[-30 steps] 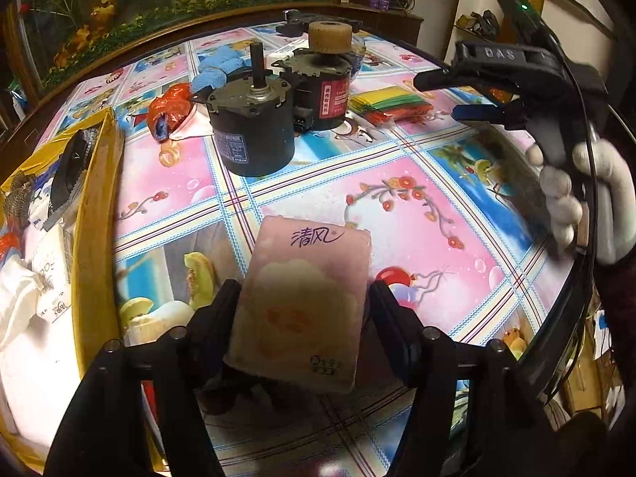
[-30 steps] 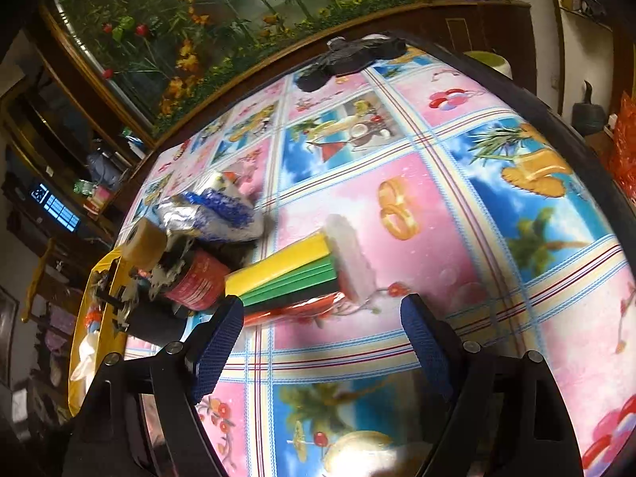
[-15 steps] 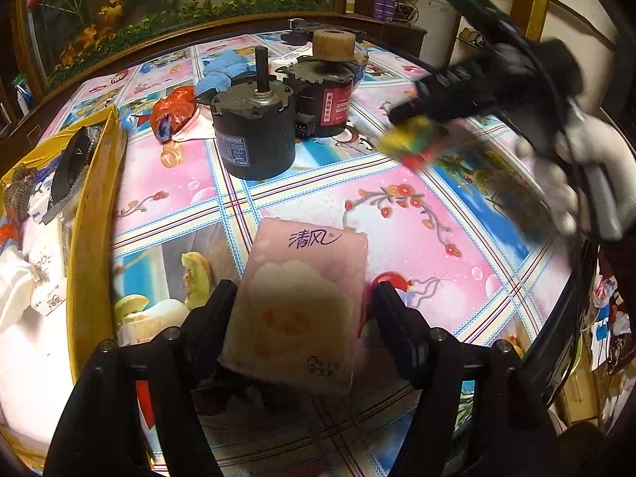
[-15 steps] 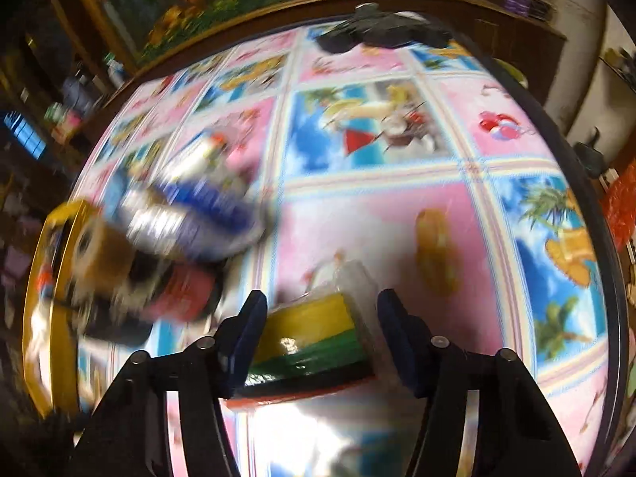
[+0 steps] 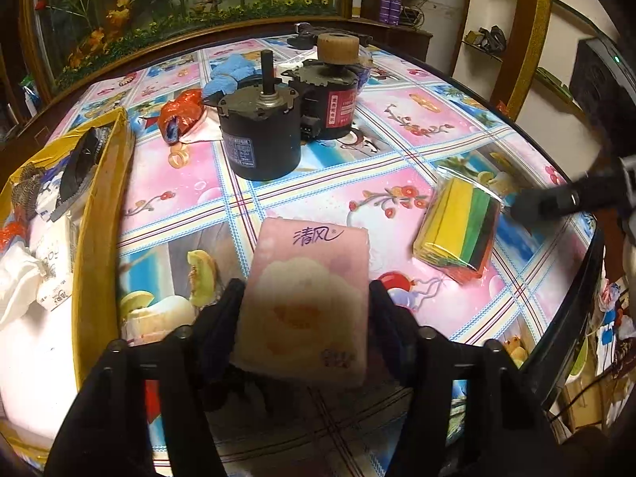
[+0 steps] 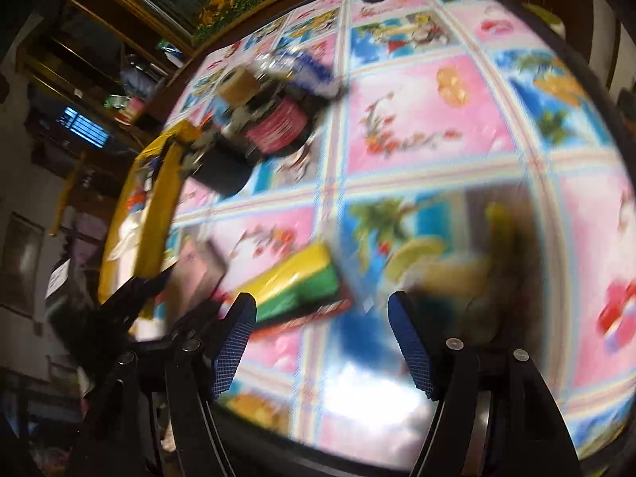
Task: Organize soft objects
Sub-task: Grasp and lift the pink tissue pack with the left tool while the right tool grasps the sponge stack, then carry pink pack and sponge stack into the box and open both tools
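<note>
tissue pack [image 5: 306, 302] one, cloth pack [image 5: 457, 230] one, motors [image 5: 258, 139] two

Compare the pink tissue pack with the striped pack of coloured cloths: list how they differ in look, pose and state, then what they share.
The soft pink tissue pack is one pale colour with printed characters; the clear-wrapped pack of yellow, green and red cloths is boldly striped. The tissue pack sits between the left tongs; the cloth pack lies free on the patterned tablecloth, outside the open right tongs. Both are flat, rectangular, soft packs.
</note>
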`<state>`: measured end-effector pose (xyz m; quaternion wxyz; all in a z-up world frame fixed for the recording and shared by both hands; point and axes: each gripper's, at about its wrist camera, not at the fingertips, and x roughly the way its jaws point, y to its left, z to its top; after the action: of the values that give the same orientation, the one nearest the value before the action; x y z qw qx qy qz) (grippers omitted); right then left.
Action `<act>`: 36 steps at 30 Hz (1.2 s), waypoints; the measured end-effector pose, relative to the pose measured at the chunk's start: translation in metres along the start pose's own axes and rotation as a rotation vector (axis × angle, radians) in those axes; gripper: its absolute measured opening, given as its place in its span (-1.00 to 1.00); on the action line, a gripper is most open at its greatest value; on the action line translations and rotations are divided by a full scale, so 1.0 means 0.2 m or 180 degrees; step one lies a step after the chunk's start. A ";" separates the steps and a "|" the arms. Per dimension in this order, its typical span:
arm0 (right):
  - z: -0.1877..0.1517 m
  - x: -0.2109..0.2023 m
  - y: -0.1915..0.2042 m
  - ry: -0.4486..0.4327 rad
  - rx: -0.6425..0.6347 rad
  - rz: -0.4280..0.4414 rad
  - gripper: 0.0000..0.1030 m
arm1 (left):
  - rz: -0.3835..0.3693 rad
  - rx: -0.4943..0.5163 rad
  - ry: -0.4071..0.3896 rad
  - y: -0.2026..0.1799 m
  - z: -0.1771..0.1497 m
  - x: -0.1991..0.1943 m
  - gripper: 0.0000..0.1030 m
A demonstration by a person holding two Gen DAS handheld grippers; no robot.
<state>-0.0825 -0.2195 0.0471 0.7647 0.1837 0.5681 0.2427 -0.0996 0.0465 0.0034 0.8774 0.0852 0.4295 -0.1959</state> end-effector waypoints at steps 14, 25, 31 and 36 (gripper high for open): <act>0.09 0.36 0.37 -0.0308 -0.0610 -0.1138 -0.06 | -0.0090 -0.0276 -0.0078 0.06 -0.02 -0.03 0.01; 0.00 0.04 0.52 -0.0654 -0.0690 -0.0440 -0.31 | -0.0339 -0.1134 -0.0521 0.49 -0.09 -0.43 0.01; 0.06 0.00 0.79 -0.0572 -0.0993 0.0017 -0.31 | 0.0307 -0.1392 -0.0389 0.91 -0.09 -0.50 0.01; 0.12 0.19 1.02 -0.0327 -0.1192 0.0268 -0.30 | 0.0585 -0.1587 -0.0132 1.20 -0.08 -0.39 0.01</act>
<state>-0.0840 -0.0306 0.1380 0.8027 0.0740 0.4650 0.3661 -0.0543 0.2916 0.0513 0.8941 -0.0989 0.4368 -0.0053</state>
